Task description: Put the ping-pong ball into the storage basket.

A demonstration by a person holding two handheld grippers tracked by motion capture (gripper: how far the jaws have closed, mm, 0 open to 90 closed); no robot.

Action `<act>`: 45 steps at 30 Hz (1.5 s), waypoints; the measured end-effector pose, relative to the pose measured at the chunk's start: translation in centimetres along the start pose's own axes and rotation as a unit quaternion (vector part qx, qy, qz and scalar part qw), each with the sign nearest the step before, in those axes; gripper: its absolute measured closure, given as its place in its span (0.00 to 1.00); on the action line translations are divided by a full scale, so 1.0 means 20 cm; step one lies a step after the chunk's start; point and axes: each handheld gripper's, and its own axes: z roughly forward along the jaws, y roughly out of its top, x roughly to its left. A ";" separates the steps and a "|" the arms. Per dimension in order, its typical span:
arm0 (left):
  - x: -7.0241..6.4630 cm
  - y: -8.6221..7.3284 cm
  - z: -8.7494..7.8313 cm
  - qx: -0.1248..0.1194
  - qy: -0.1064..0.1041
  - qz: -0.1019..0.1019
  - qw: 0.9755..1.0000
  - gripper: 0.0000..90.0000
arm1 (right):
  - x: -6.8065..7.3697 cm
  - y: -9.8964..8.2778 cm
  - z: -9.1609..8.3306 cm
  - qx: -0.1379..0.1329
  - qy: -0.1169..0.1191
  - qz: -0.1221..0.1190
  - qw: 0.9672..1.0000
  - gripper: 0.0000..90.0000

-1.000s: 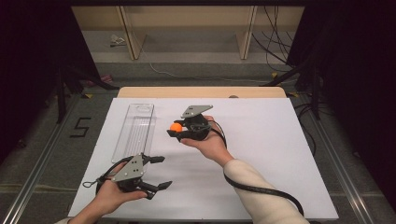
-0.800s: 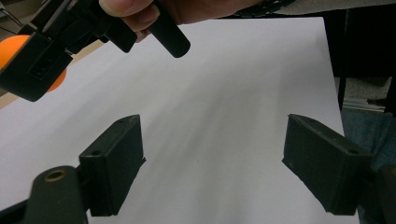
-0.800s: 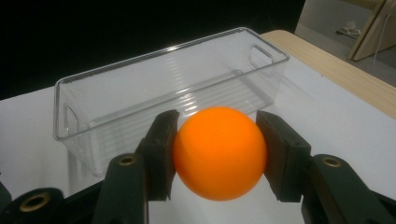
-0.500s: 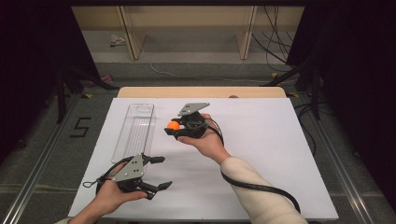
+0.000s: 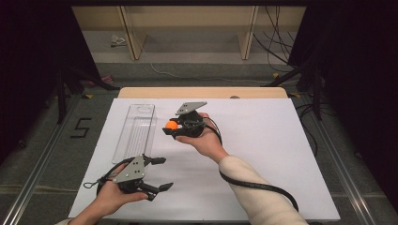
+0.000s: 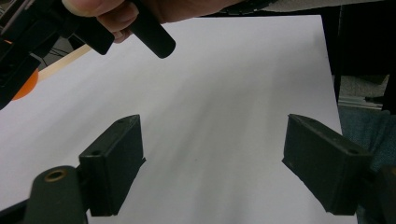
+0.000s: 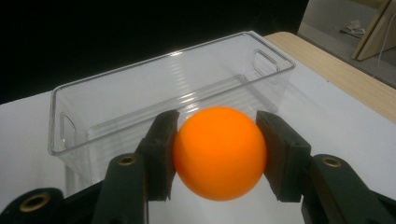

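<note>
The right tool (image 7: 217, 154) is clenched on an orange ball (image 7: 218, 151), pads at its widest part so it cannot roll free, carried above the white counter (image 5: 263, 140) just beside the clear plastic bin (image 7: 163, 98), its likely drop spot. The left tool (image 5: 152, 174) rests released near the counter's front edge, out of the way

High view above looking down on white table (image 5: 281, 154), gripper views close and low, all sharing orange ball (image 7: 219, 151).
</note>
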 end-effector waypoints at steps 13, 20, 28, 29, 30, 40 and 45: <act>0.00 0.00 0.00 0.000 -0.001 0.000 1.000 0.22 | 0.01 0.04 0.04 0.001 0.004 -0.004 1.000 0.57; 0.00 0.00 0.00 0.002 0.000 -0.001 1.000 0.22 | 0.02 0.06 0.07 0.004 0.008 -0.004 1.000 0.57; 0.00 0.00 0.00 0.003 -0.002 -0.001 1.000 0.22 | 0.03 0.08 0.10 0.003 0.010 -0.005 1.000 0.57; 0.00 0.00 0.00 0.003 -0.002 0.000 1.000 0.22 | 0.03 0.08 0.10 0.004 0.011 -0.005 1.000 0.57; 0.00 0.00 0.00 0.003 -0.001 0.000 1.000 0.22 | 0.03 0.09 0.11 0.004 0.011 -0.005 1.000 0.57; -0.01 0.00 0.01 0.005 -0.002 0.002 1.000 0.23 | 0.04 0.11 0.15 0.007 0.016 -0.009 1.000 0.57; -0.01 0.00 0.01 0.006 -0.002 0.003 1.000 0.23 | 0.05 0.11 0.16 0.010 0.018 -0.007 1.000 0.57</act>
